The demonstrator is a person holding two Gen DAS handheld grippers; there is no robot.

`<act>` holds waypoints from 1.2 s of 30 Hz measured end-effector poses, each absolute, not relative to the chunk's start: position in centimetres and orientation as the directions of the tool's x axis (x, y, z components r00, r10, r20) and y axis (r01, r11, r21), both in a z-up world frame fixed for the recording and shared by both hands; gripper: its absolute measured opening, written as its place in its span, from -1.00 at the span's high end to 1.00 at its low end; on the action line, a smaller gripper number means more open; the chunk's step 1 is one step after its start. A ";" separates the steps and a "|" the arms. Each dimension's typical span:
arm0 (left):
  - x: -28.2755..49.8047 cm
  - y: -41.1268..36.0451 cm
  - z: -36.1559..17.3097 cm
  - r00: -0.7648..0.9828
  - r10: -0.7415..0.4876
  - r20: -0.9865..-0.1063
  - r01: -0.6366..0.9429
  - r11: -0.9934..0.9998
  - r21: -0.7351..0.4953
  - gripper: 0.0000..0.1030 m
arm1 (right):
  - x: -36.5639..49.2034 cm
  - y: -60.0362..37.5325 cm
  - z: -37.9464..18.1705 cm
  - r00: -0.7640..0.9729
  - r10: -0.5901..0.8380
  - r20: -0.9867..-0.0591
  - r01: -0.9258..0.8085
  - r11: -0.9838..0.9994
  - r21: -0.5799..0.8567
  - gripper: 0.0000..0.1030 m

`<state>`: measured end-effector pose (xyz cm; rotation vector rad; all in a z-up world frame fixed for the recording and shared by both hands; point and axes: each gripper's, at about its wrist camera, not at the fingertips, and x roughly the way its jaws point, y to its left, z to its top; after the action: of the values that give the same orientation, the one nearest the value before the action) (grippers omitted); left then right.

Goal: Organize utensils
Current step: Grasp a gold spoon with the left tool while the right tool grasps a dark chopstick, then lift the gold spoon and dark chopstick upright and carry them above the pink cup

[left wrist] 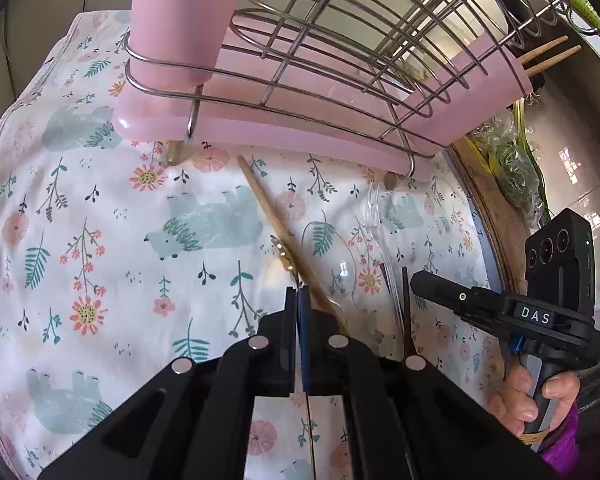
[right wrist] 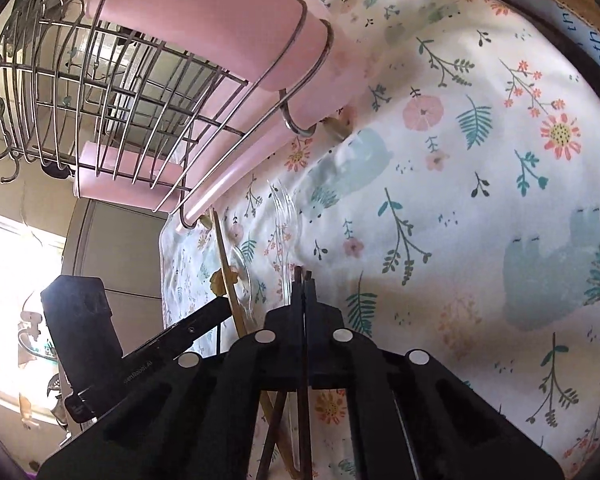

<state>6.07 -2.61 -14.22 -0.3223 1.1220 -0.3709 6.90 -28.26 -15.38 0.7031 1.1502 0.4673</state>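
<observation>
Both tongs look pinched shut on utensils. Left gripper (left wrist: 298, 292) has its jaws together on what seems a thin metal fork handle, whose gold tines (left wrist: 282, 254) jut toward 11 o'clock just above the cloth; lifting it by the handle end would keep the head free for dropping into a holder. Right gripper (right wrist: 304, 280) clamps a slim dark brown chopstick (right wrist: 302, 420) that runs back under the jaws toward 6 o'clock.

Between the two tools, a long pale wooden chopstick (left wrist: 260, 196) lies slanted from 11 to 5 o'clock on the floral white tablecloth (left wrist: 100, 200), beside a clear plastic spoon (left wrist: 346, 264) and a clear plastic fork (right wrist: 284, 216), all waiting to be sorted.

At 12 o'clock stands the steel wire drying rack (left wrist: 340, 40) on its pink plastic drip tray (left wrist: 260, 132). A pink plastic utensil cup (left wrist: 172, 20) hangs on one end, probably the destination; another pink cup (left wrist: 496, 76) at 2 o'clock already holds wooden sticks (left wrist: 548, 54).
</observation>
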 end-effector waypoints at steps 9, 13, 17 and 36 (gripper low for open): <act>5.5 -1.0 -13.1 0.412 -0.446 -0.794 0.107 0.889 -0.444 0.99 | 6.4 -29.0 -14.6 0.334 0.680 -0.653 0.018 0.688 0.726 0.99; 5.2 -0.5 -12.8 0.418 -0.454 -0.787 0.105 0.885 -0.454 0.99 | 6.6 -28.5 -14.8 0.316 0.676 -0.666 0.025 0.695 0.718 0.98; 5.1 -0.3 -12.9 0.417 -0.457 -0.786 0.102 0.882 -0.459 0.99 | 7.0 -27.9 -15.1 0.304 0.682 -0.665 0.029 0.691 0.722 0.96; 5.0 -0.1 -13.1 0.426 -0.450 -0.785 0.082 0.883 -0.462 0.99 | 7.8 -27.1 -16.2 0.325 0.680 -0.657 0.011 0.692 0.721 0.87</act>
<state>5.01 -0.10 -13.15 -0.3832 1.0857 -0.3427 7.84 -27.13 -16.18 0.7044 1.1728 0.4896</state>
